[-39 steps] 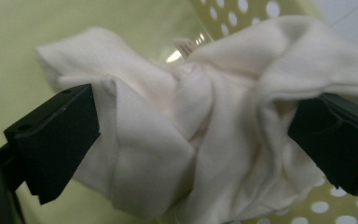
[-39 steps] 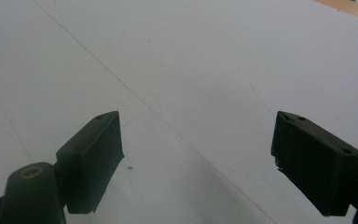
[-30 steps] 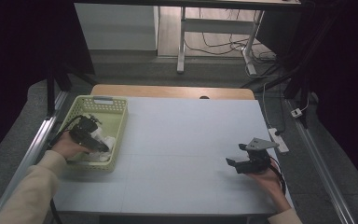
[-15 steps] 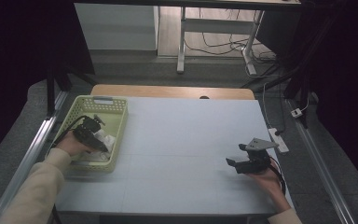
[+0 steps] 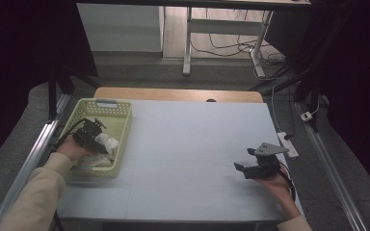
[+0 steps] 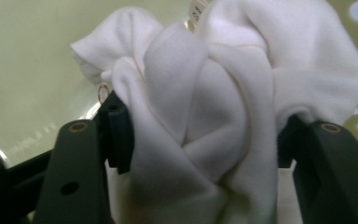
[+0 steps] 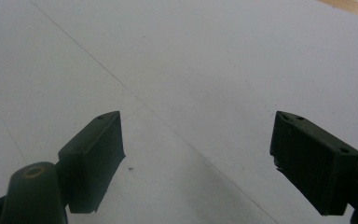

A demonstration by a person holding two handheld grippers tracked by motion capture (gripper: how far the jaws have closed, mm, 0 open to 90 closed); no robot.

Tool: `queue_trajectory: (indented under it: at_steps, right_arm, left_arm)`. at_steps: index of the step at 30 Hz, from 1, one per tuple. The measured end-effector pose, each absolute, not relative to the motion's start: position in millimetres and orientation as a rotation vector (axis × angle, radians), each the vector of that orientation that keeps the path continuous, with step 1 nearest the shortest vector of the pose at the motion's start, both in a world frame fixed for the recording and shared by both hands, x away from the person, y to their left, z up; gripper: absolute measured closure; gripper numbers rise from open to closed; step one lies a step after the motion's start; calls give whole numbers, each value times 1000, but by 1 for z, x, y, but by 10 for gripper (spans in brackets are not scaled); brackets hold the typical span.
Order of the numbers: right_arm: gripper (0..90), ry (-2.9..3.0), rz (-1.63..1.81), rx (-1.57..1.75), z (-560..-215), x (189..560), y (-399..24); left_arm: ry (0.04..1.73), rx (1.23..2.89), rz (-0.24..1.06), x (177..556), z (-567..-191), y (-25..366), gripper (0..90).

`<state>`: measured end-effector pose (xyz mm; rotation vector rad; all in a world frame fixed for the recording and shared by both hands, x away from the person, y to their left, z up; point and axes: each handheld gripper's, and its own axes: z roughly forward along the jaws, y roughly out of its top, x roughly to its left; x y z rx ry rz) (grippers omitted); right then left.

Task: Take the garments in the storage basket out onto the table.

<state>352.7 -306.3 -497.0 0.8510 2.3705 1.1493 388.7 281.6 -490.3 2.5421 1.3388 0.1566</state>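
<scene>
Basket (image 5: 121, 126) walls ring the left hand-held gripper (image 6: 200, 140), just closed on white cloth (image 6: 223, 93).

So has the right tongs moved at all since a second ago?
No. The right tongs sit at the same spot on the white table, same gap to its right edge, jaws open.

The left gripper (image 5: 98, 139) reaches into the pale green basket (image 5: 121, 144) at the table's (image 5: 192, 144) left edge, its jaws having just closed on the white cloth (image 5: 107, 143) bunched inside. The right gripper (image 5: 240, 168) rests near the right front of the table, well apart from the basket, jaws apart.
</scene>
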Motion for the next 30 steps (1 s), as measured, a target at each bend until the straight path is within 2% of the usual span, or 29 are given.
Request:
queue_trajectory:
  at_steps: [8, 30]
  right_arm:
    - [177, 2370, 1144, 854, -498, 353, -306]
    - [188, 2370, 1115, 867, -499, 353, -306]
  left_arm:
    - [1340, 2509, 160, 387, -490, 286, 463]
    - [1325, 2449, 171, 380, -487, 289, 472]
